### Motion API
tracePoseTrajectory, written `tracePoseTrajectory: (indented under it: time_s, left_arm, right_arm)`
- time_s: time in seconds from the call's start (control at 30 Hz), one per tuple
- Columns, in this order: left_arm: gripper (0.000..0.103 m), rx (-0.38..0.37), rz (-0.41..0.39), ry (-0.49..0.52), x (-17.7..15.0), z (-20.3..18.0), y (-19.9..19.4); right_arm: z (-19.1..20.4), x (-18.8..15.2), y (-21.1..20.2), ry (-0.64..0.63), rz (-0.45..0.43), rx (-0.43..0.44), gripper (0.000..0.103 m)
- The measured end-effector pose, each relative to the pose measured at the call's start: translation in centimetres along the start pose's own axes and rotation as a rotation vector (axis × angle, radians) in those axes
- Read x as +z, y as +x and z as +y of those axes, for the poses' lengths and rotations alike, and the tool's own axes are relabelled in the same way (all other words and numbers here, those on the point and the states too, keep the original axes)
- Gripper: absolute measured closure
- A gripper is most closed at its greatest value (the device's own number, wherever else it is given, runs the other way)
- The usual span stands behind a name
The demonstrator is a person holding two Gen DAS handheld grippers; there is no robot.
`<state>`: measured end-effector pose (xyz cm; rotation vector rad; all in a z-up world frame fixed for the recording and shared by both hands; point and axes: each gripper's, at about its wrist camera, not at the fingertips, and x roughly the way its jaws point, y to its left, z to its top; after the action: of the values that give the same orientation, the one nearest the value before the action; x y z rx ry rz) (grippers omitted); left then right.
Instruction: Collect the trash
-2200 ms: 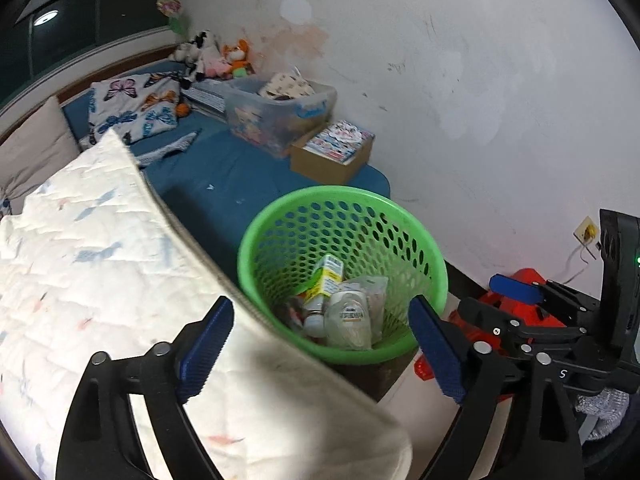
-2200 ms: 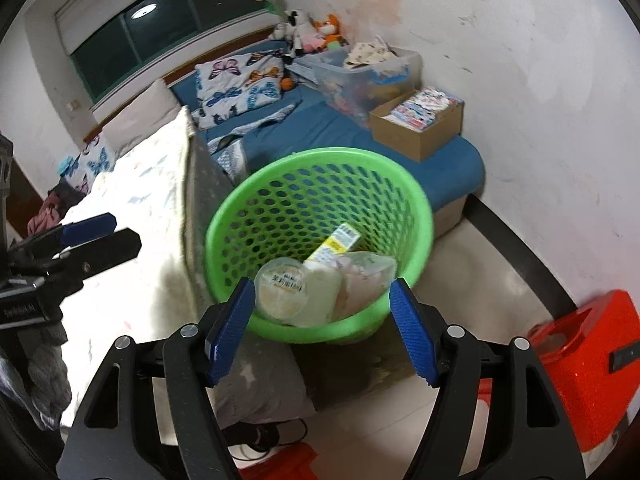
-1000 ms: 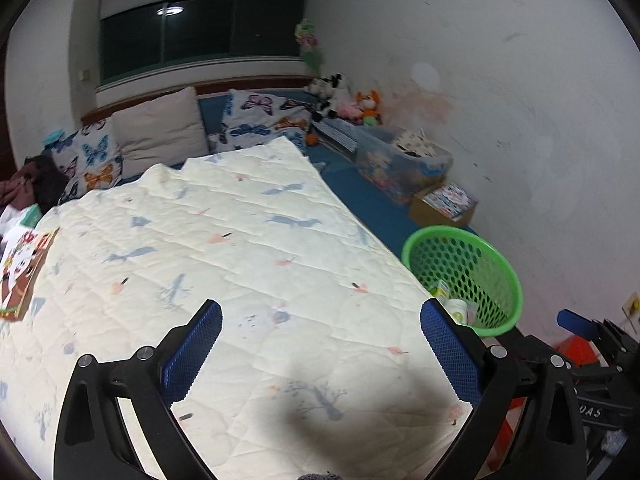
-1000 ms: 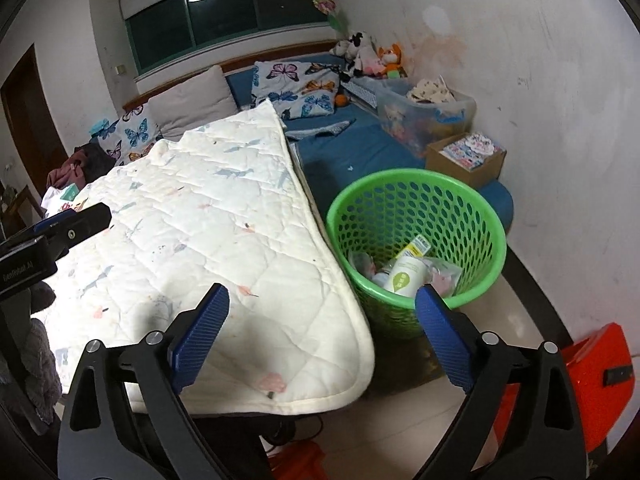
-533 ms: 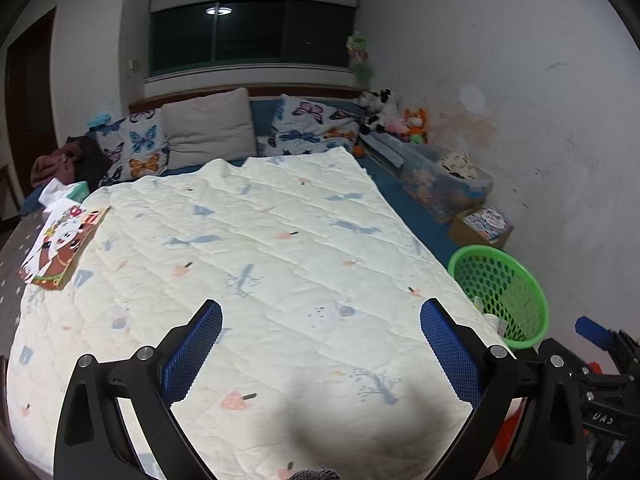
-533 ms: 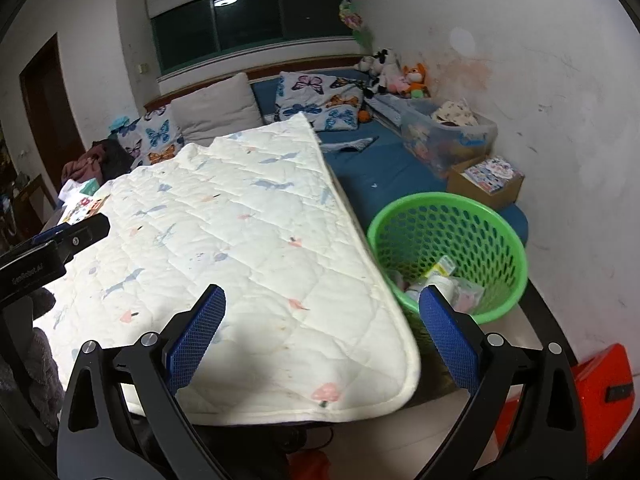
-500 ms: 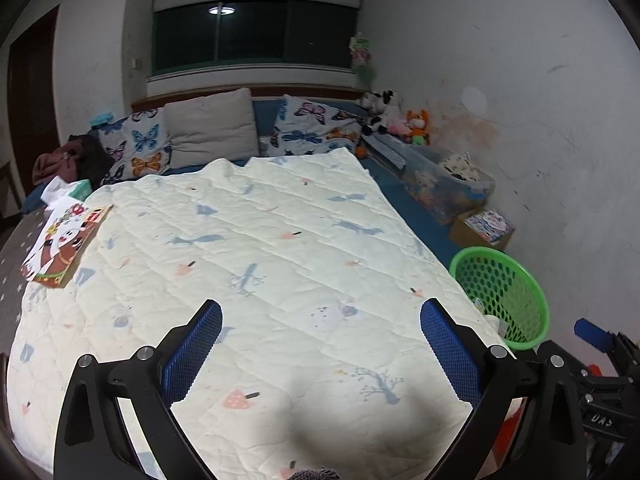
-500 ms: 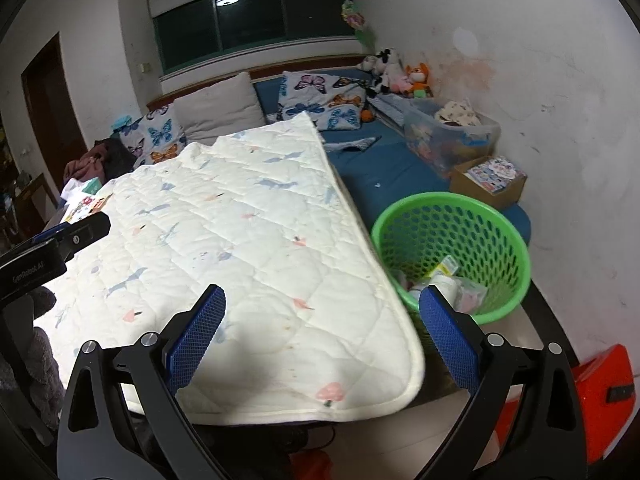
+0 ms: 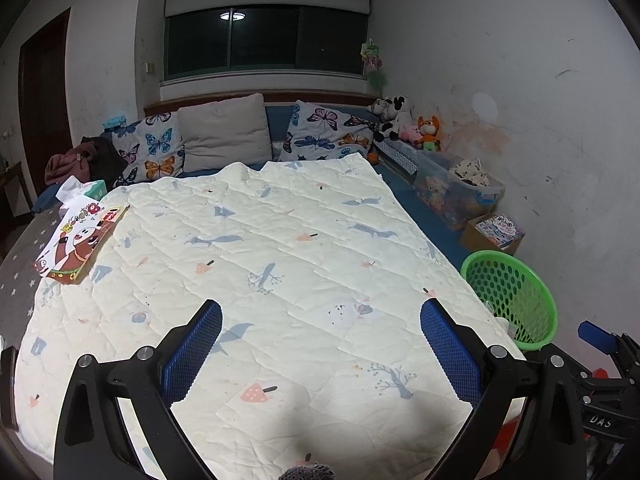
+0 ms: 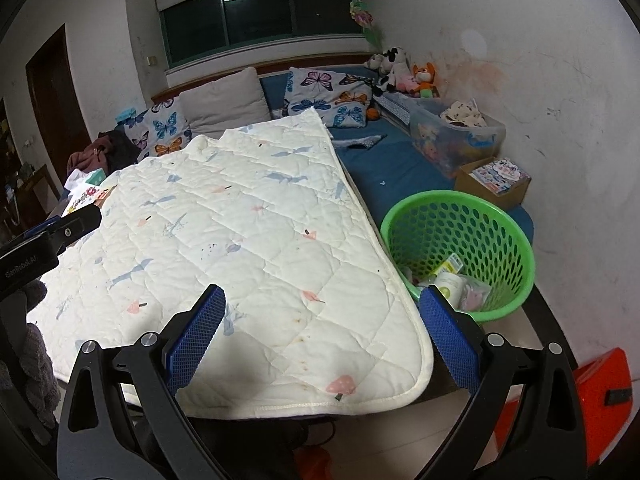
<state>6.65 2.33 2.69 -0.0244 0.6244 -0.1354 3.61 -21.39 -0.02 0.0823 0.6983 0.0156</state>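
Bed with a quilted cream blanket (image 9: 280, 248) lies under both wide, empty tongs, left (image 9: 320, 354) and right (image 10: 320, 338). Right of them, the green basket (image 10: 516, 236) holds light, crushable packaging (image 10: 452, 286); a gentle pinch at an edge should do.

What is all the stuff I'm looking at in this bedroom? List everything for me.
Quilt: one, cream with small prints, spread on the bed.
Basket: one, green, on the floor beside the bed, with trash inside.
Pillows: three, one grey, two butterfly-print, at the headboard.
Picture box: one, colourful, on the quilt's left edge.
Plush toys: several, mixed colours, in the far right corner.
Storage bin: one, clear, by the wall.
Cardboard box: one, brown, next to the bin.
Red container: one, on the floor at right.
Left gripper: black with blue pads, open, empty.
Right gripper: same, open, empty.
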Motion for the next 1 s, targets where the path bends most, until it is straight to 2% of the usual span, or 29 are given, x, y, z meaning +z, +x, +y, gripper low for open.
tracePoseTrajectory:
  time_s: [1.0]
  left_arm:
    - [0.007, 0.007, 0.024, 0.005, -0.68, -0.33, 0.71]
  right_arm:
    - [-0.1, 0.02, -0.12, -0.002, 0.001, -0.001, 0.006]
